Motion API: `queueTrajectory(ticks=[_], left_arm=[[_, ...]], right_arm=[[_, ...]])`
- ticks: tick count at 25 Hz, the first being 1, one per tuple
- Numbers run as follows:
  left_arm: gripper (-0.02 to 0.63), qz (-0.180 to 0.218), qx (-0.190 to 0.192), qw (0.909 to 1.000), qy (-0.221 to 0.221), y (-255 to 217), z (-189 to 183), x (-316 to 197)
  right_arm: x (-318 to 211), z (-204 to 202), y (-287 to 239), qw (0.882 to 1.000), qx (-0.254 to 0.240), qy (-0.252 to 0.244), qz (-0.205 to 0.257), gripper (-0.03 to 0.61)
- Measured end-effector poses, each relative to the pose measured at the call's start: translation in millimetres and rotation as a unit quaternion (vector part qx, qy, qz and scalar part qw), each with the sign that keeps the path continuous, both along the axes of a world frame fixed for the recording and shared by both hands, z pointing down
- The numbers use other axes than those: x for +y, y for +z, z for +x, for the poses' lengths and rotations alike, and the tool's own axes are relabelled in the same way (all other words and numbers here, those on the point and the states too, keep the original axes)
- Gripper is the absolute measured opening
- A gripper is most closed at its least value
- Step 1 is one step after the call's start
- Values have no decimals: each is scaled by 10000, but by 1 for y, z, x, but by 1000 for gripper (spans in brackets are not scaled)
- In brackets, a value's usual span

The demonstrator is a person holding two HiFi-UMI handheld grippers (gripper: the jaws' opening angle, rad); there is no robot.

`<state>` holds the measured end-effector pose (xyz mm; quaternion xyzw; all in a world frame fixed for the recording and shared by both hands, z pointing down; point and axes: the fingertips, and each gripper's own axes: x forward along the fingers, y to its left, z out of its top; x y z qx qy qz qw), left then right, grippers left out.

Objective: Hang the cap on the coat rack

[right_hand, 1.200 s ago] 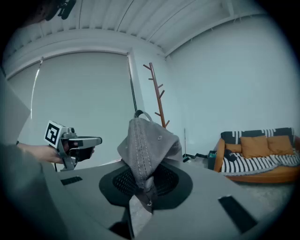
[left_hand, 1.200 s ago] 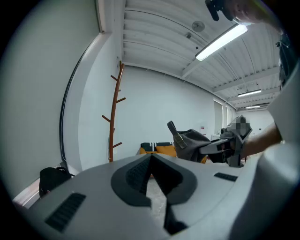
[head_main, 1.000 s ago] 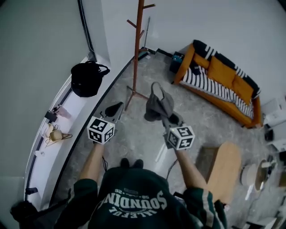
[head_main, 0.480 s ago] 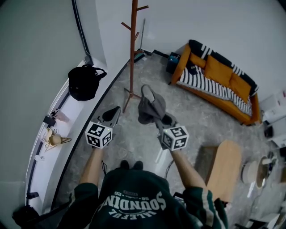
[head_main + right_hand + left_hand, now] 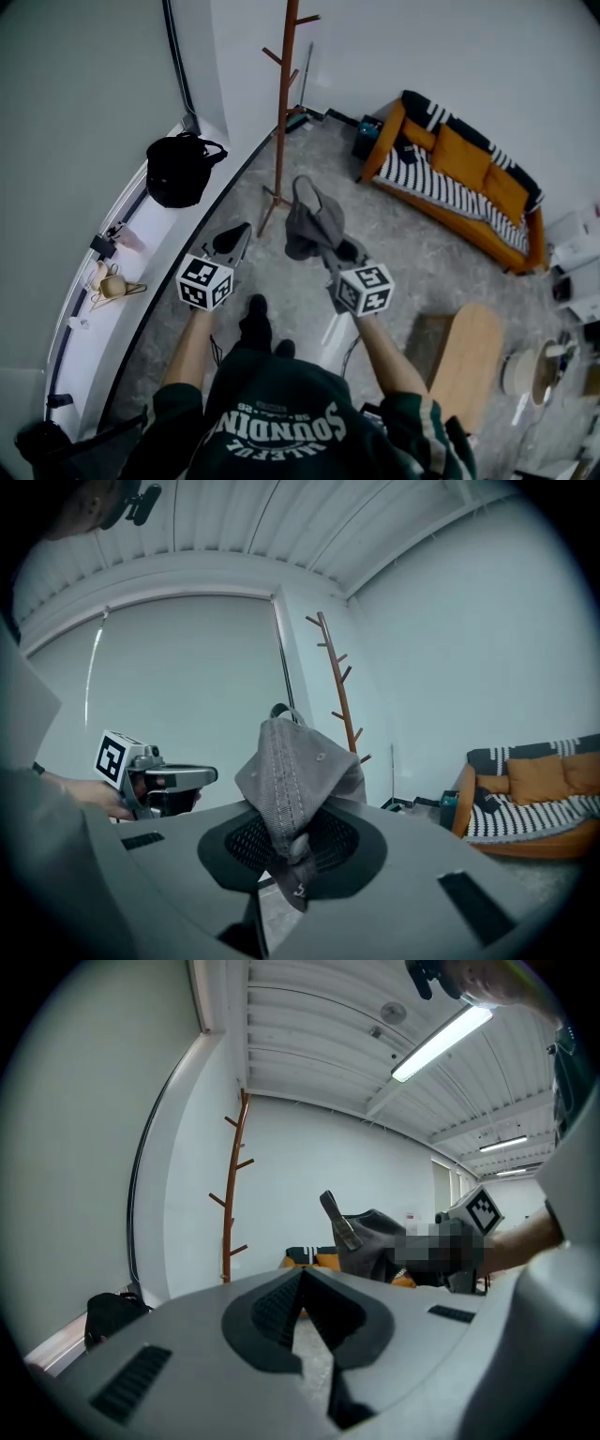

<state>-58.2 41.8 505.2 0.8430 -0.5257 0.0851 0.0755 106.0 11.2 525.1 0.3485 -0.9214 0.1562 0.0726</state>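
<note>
My right gripper (image 5: 330,251) is shut on a grey cap (image 5: 312,223) and holds it up in front of the person at mid-height. In the right gripper view the cap (image 5: 295,780) stands pinched between the pads, its crown up. The brown wooden coat rack (image 5: 283,103) stands on the floor by the wall, beyond and slightly left of the cap; its pegs (image 5: 339,682) are bare. My left gripper (image 5: 232,240) hovers to the left of the cap, its jaws together with nothing in them. From the left gripper view the cap (image 5: 367,1239) shows to the right and the coat rack (image 5: 231,1206) to the left.
A black bag (image 5: 180,167) sits on the white ledge (image 5: 141,253) along the left wall, with small items (image 5: 111,283) nearer. An orange sofa (image 5: 461,171) with a striped cover stands at the right wall. A wooden table (image 5: 473,354) is at lower right.
Both grippers have shifted a little left and lower in the head view, the cap still gripped. One of the person's shoes has stepped forward under the grippers.
</note>
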Motion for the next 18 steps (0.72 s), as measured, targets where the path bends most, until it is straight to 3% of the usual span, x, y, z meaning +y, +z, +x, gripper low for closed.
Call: queueTrajectory(ticks=[9, 18], left_arm=[[0, -18, 82, 10000, 33, 7, -10, -44], [0, -7, 159, 9998, 154, 11, -39, -143]], right_arm=[[-43, -9, -2, 9999, -98, 91, 4, 54], [-134, -41, 5, 9999, -27, 109, 16, 54]])
